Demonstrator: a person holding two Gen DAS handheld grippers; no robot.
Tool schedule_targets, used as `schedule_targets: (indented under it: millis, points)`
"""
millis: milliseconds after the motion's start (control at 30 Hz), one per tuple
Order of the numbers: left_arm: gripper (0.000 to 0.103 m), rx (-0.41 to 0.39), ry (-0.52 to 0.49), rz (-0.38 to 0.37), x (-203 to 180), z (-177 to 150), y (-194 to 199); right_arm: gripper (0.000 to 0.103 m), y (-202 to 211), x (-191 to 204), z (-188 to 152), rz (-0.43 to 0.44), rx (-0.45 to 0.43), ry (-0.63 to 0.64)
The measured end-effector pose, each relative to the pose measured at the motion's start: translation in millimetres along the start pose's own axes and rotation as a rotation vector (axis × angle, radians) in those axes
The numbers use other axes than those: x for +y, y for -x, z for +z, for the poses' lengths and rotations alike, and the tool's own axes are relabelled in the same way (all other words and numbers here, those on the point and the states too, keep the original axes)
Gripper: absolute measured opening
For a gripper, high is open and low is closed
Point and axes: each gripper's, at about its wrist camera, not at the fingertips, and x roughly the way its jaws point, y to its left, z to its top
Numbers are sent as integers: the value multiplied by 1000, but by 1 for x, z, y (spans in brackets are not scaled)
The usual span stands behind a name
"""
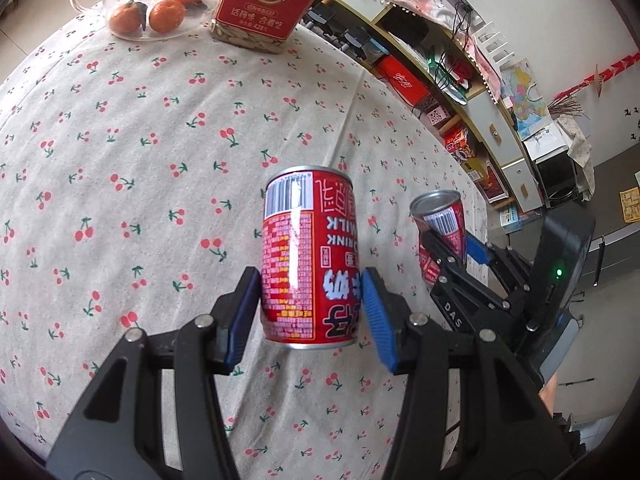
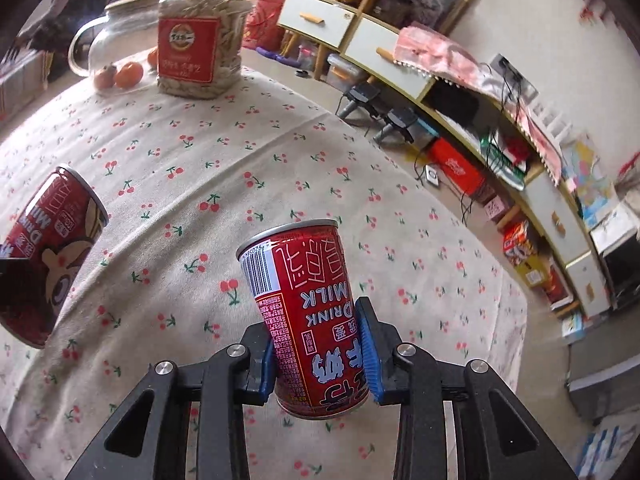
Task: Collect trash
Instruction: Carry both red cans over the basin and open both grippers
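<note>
Above the cherry-print tablecloth [image 1: 160, 152], both grippers are loaded. The left gripper [image 1: 310, 308] is clenched on a red milk drink can [image 1: 310, 256], its blue pads pressed against the can's two sides near the lower end. The label reads upside down, so the can appears to be held inverted. It looks clear of the cloth, though the view does not settle whether it is touching.

The right gripper [image 2: 318, 354] grasps a second milk drink can [image 2: 304, 312] in the same fashion, pads tight on either flank, can tilted slightly to the left and also inverted. From the left wrist view this right-hand tool sits just to the right of the left one, near the table's right edge. From the right wrist view the left-held can shows at the far left of frame.

Judgement on step: pick-up of both cans is done, and the carry to a bin is what remains. No bin or bag shows in either view, so its location cannot be stated. The next move calls for a steady grip on each can while both tools travel off the table, and then opening the fingers over the receptacle.

Both tools point forward and downward across the table. At the far side stand a jar of seeds [image 1: 264, 4] and a glass dome over tangerines [image 1: 156, 8]; both are well apart from the cans and judged not to be trash.
</note>
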Motion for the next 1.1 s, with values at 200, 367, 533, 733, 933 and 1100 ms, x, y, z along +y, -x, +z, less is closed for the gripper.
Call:
schedule_targets:
  millis: [200, 367, 533, 733, 933, 1100]
  points:
    - [53, -2, -116, -8, -28, -10, -3, 35, 37, -35, -47, 40, 25, -175]
    - [53, 31, -176, -34, -45, -22, -11, 35, 77, -59, -87, 79, 29, -329]
    - [53, 89, -267, -58, -68, -43, -22, 35, 113, -64, -118, 26, 5, -383]
    - [53, 124, -315, -92, -86, -56, -24, 35, 137, -88, -156, 25, -10, -489]
    - [53, 141, -325, -118, -107, -72, -27, 35, 156, -122, -187, 45, -29, -617]
    - [53, 155, -367, -136, -132, -89, -30, 35, 164, -152, -216, 58, -26, -722]
